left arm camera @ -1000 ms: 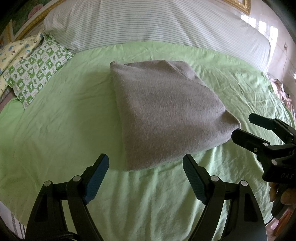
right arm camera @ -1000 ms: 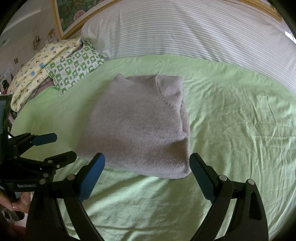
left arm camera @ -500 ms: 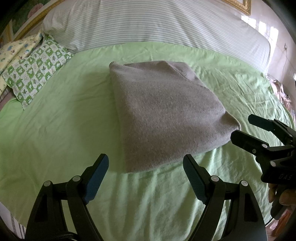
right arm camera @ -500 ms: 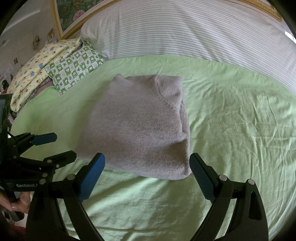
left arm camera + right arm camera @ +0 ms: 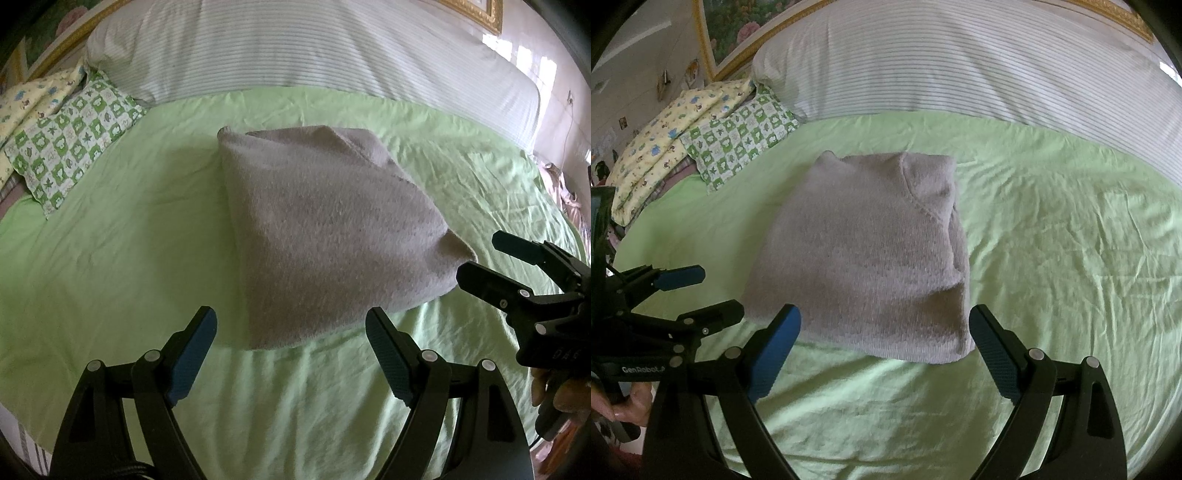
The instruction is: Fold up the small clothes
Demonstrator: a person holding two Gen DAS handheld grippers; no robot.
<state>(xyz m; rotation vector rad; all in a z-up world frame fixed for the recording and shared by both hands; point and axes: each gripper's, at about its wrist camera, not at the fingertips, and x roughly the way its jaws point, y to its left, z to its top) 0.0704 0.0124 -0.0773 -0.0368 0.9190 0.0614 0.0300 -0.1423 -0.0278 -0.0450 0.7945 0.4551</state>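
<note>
Grey knit garment (image 5: 332, 236) folded into a compact rectangle, lying flat mid-bed on the green sheet (image 5: 129, 240). Visible from the right wrist too (image 5: 864, 251): seam and layered fold edges along its right side, near edge rounded and thick.

Left gripper (image 5: 291, 343) hovering just short of the garment's near edge, jaws spread wide, nothing between the blue pads (image 5: 192, 354). Not touching fabric.

Right gripper (image 5: 886, 339) likewise at the near edge, jaws spread wide, empty; garment's near corners sitting just inside the gap between the pads in this view, contact not confirmable.

Right gripper also seen from the left wrist at the right edge (image 5: 480, 258), jaws parted, close to the garment's near-right corner. Left gripper seen from the right wrist at the left edge (image 5: 713, 291), jaws parted, near the garment's near-left corner. Hand (image 5: 631, 402) on its handle, low left.

Far side: striped white bedding (image 5: 314, 48) across the bed. Far left: green-and-white patterned pillow (image 5: 70, 136) beside a yellow printed pillow (image 5: 665, 144).
</note>
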